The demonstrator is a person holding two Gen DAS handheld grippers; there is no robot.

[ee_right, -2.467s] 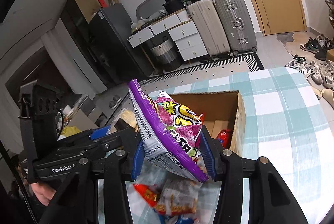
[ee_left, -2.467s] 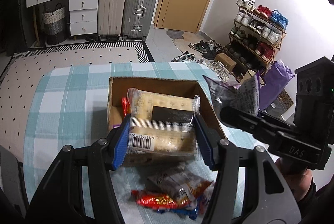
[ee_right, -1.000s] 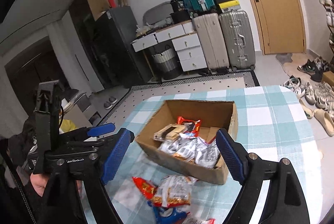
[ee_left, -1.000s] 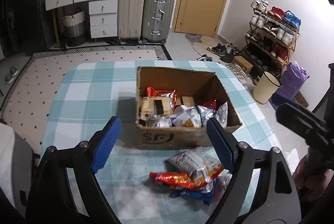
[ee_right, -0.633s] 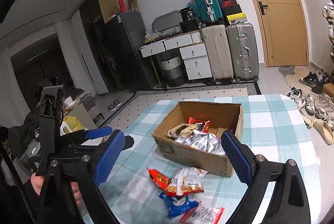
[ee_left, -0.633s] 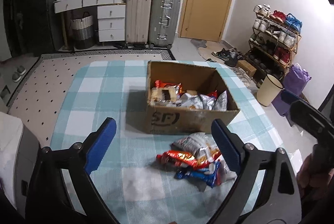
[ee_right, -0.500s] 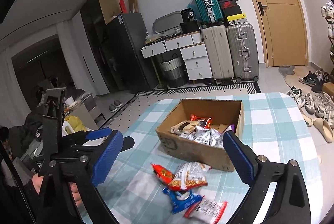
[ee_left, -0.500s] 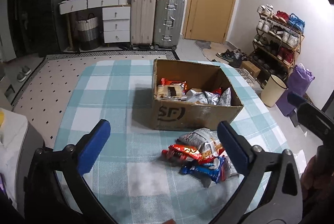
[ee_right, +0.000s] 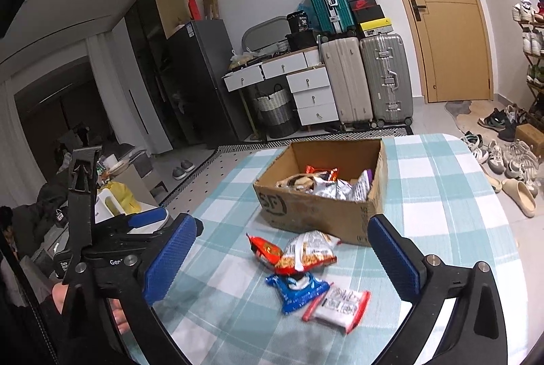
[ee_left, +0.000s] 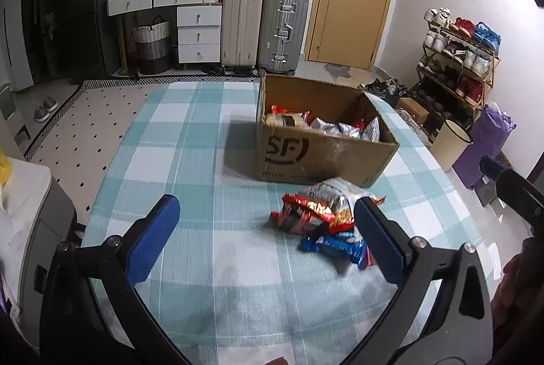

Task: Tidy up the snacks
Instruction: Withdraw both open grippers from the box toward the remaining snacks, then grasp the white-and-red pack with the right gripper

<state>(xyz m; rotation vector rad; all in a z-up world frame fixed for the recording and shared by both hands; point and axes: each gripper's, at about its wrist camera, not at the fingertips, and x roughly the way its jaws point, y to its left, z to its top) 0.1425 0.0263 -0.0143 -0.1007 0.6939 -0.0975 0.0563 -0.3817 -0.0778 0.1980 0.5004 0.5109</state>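
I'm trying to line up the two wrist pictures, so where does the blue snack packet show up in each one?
Left wrist view: blue packet low and right of centre, partly behind the right finger, under the red packets.
Right wrist view: blue packet low centre, between the fingers, beside a white packet.
Shared landmark: the cardboard box just beyond the pile.

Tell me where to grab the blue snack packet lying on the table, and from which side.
Grip the blue packet across its flat middle, coming down from above on the near side. It lies flat on the tablecloth, its far end tucked under the red and silver bag, so the near part is probably easiest to reach.
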